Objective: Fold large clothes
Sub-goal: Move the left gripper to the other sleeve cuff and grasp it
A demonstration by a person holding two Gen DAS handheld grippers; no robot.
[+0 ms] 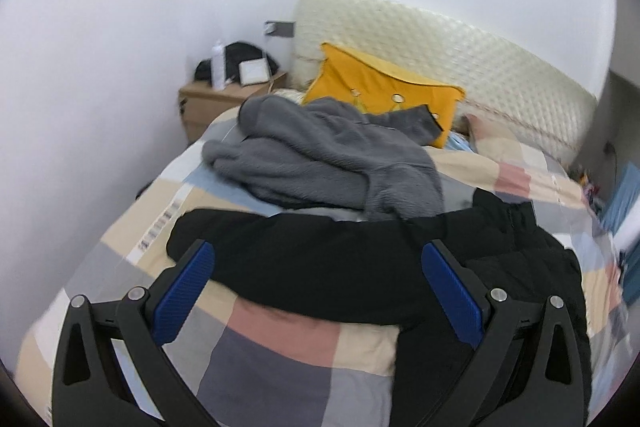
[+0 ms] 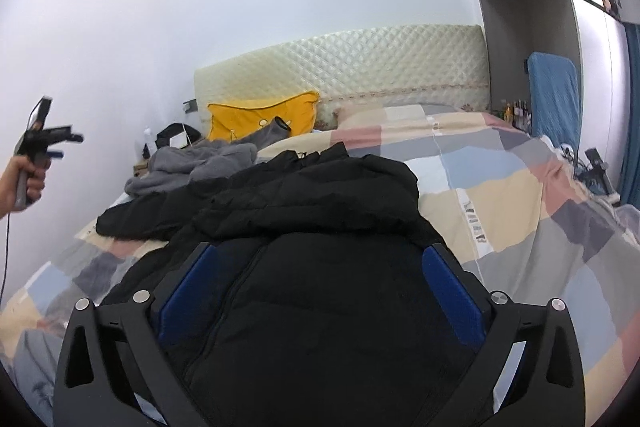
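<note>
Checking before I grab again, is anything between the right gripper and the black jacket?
Nothing visible. The right gripper is open directly over the black jacket; the grey fleece lies beyond it, toward the yellow pillow.

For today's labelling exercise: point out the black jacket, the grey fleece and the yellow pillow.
black jacket (image 2: 320,307): right wrist view, front panel.
grey fleece (image 1: 320,155): left wrist view, middle of the heap.
yellow pillow (image 1: 384,87): left wrist view, its face.

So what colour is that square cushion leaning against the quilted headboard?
The square cushion is bright yellow-orange, clearest in the left wrist view.
</note>
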